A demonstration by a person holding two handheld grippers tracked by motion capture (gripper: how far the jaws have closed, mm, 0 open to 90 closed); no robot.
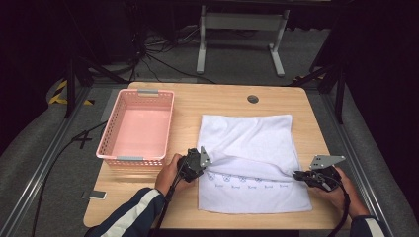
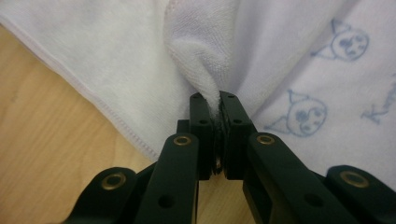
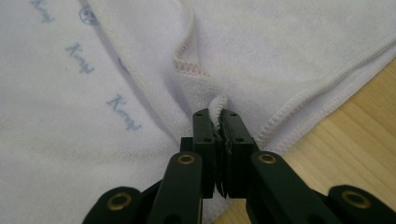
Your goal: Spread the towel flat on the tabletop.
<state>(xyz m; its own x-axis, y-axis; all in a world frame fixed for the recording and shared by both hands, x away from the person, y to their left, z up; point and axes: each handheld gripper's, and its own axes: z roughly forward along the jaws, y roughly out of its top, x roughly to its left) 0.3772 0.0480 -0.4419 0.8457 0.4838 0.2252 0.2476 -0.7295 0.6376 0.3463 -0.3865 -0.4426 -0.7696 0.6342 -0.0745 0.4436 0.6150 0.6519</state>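
Nearest you, both forearms come in low over the bench [image 1: 148,197], and each gripper is clenched on the white towel [image 1: 247,138]: left gripper [image 1: 203,157] pinching its left edge, right gripper [image 1: 296,175] pinching its right edge, a fold drawn between them. That towel lies right of centre, beside the pink basket [image 1: 163,118]. Watch it: each bite looks thin, so a sharp tug could slip the cloth free, or uneven hands could skew the fold. Your hands sit level, jaws pointing inward.
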